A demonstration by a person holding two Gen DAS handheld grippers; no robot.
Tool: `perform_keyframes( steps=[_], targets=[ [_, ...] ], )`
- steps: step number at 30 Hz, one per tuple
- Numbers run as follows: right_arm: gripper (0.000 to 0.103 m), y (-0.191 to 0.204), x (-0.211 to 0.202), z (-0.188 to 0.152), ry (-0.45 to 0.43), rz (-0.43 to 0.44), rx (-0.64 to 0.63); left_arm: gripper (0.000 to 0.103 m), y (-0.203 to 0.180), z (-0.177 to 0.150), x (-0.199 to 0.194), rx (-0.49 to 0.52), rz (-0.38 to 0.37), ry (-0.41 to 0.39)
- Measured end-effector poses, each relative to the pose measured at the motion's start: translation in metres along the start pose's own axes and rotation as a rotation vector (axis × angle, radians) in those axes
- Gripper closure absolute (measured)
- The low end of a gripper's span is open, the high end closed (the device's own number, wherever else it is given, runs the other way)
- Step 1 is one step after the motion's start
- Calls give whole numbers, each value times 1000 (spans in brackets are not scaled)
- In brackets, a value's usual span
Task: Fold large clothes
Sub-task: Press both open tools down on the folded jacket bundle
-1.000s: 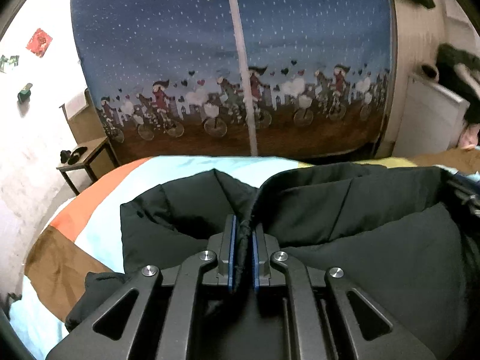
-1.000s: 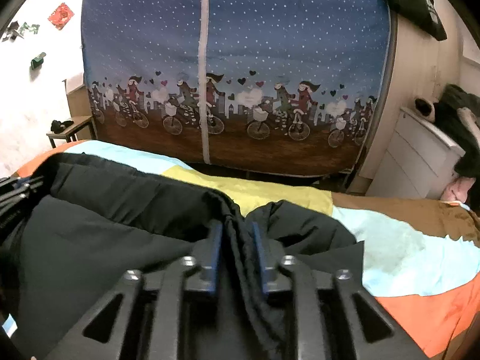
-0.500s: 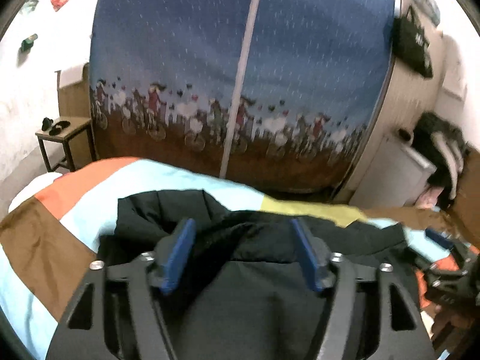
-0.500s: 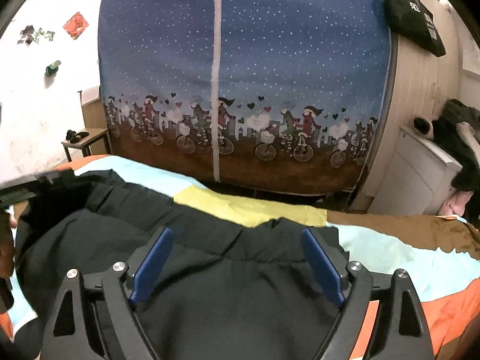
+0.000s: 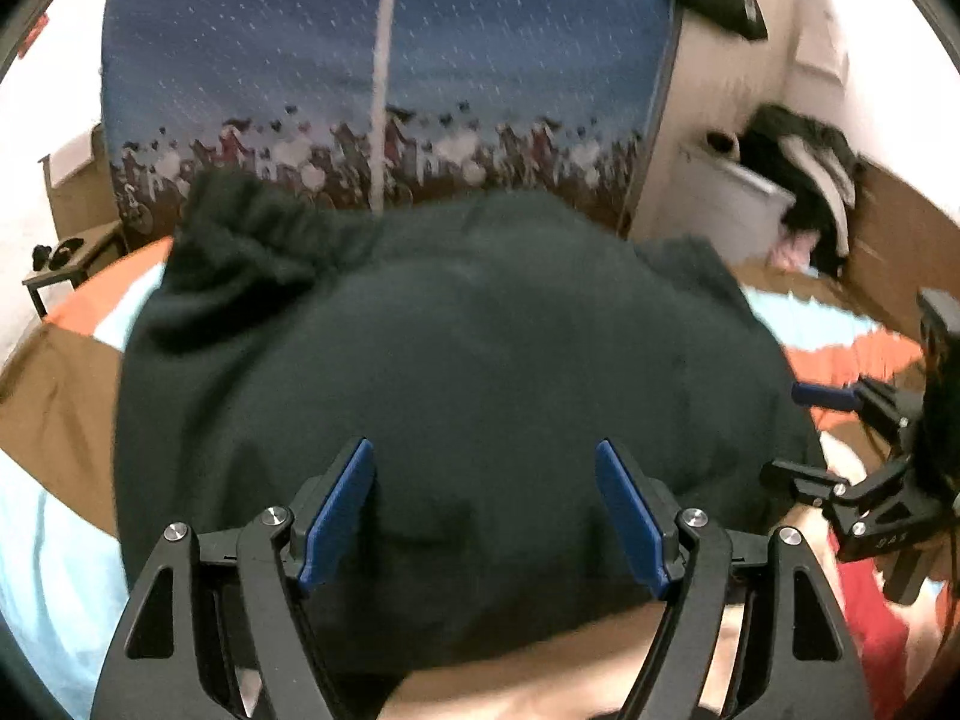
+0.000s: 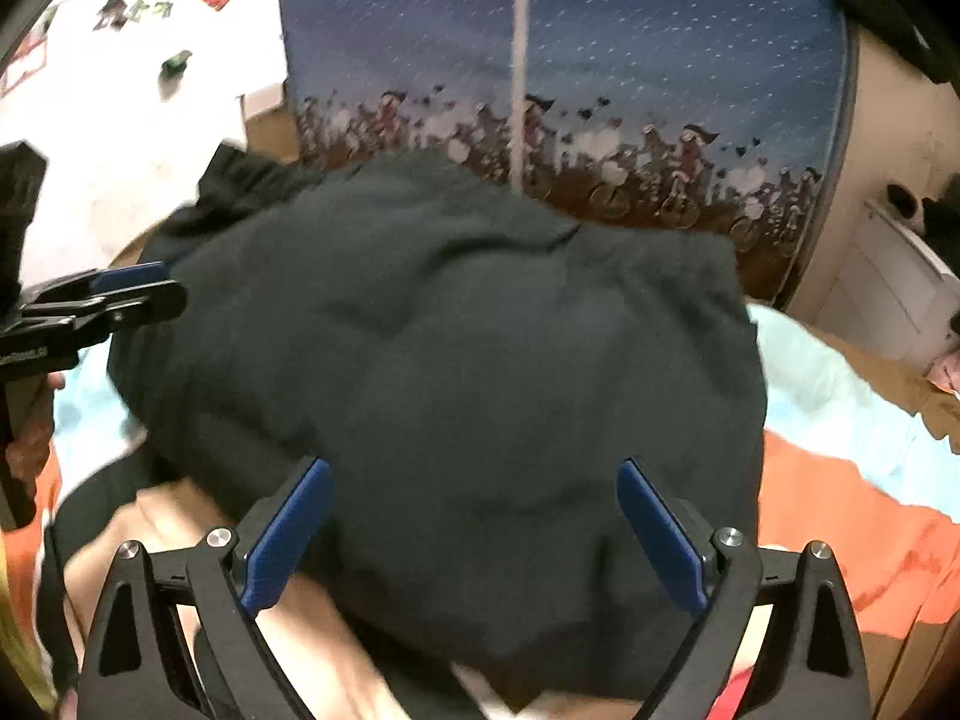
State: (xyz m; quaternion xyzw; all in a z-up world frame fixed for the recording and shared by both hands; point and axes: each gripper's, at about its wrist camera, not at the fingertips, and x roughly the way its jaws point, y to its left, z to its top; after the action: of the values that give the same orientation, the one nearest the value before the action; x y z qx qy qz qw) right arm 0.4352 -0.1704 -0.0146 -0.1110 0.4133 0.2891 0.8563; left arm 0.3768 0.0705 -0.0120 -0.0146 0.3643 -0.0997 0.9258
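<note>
We see a dark, padded black jacket (image 5: 468, 372) lying in a folded heap on the bed cover (image 5: 54, 396), which has blocks of orange, light blue and brown. In both wrist views the jacket fills the middle of the scene, with its far edge in front of the blue curtain (image 5: 372, 48) that shows a row of cyclists along the bottom.

The left gripper (image 5: 485, 516) stands with its jaws wide apart, and they have just been opening. Its blue pads (image 5: 336, 516) are on either side of the near part of the jacket, but they do not press on the cloth; nothing is held.

The right gripper (image 6: 474, 534) is also spread wide, and its jaws have just been opening too. Its blue pads (image 6: 288, 534) stand above the near edge of the jacket and grip nothing.

In the left wrist view the right gripper (image 5: 804, 432) appears at the right edge, just beside the jacket. In the right wrist view the left gripper (image 6: 129, 288) appears at the left edge, near the far left corner of the jacket.

A white cabinet (image 5: 732, 210) stands at the far right, and a small side table (image 5: 66, 270) at the far left.
</note>
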Motion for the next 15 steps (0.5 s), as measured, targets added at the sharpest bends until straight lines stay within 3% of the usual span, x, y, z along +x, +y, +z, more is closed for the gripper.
perform_keyframes(
  steps=[6,12,15],
  targets=[
    [6,-11,26,-4,-2,-21,36,32,1,-7,29,19,87,9],
    [0,-15,59,15,-74,-59,95,14,21,0,52,-41,172,-7],
    [0,-15,77,31,-92,-62,111,12,31,11,62,-50,221,-26]
  ],
)
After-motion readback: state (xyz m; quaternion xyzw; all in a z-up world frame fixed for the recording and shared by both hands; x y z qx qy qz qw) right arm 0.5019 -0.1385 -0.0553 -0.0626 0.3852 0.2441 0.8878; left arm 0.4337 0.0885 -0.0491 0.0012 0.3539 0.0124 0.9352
